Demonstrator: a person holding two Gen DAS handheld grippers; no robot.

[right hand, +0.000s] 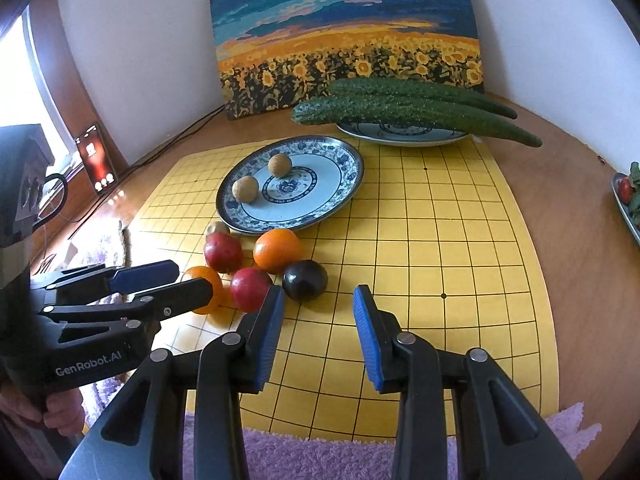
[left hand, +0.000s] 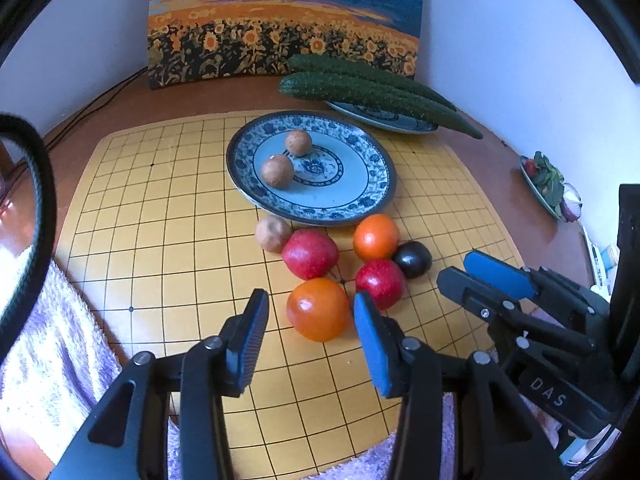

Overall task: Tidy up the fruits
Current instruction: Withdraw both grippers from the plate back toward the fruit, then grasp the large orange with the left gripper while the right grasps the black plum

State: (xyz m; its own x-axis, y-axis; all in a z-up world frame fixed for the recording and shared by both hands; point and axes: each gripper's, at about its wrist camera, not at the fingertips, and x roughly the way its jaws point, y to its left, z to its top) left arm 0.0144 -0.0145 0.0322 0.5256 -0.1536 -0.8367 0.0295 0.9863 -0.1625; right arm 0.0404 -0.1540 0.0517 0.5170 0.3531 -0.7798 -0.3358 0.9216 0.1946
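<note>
A blue-patterned plate (left hand: 360,200) (right hand: 340,184) on the yellow grid board holds two small brown fruits (left hand: 277,171) (left hand: 298,143). In front of it lies a cluster: a third brown fruit (left hand: 273,233), two red fruits (left hand: 310,253) (left hand: 380,283), two oranges (left hand: 376,237) (left hand: 319,309) and a dark plum (left hand: 412,259) (right hand: 305,280). My left gripper (left hand: 310,320) is open, its pads on either side of the near orange. My right gripper (right hand: 318,312) is open and empty, just in front of the plum.
Two cucumbers (left hand: 380,92) lie on a second plate (left hand: 384,122) at the back right. A sunflower painting (left hand: 280,20) leans on the wall. A dish of vegetables (left hand: 548,184) sits at the right edge. A purple towel (right hand: 320,456) lies in front. A phone (right hand: 96,158) stands at the left.
</note>
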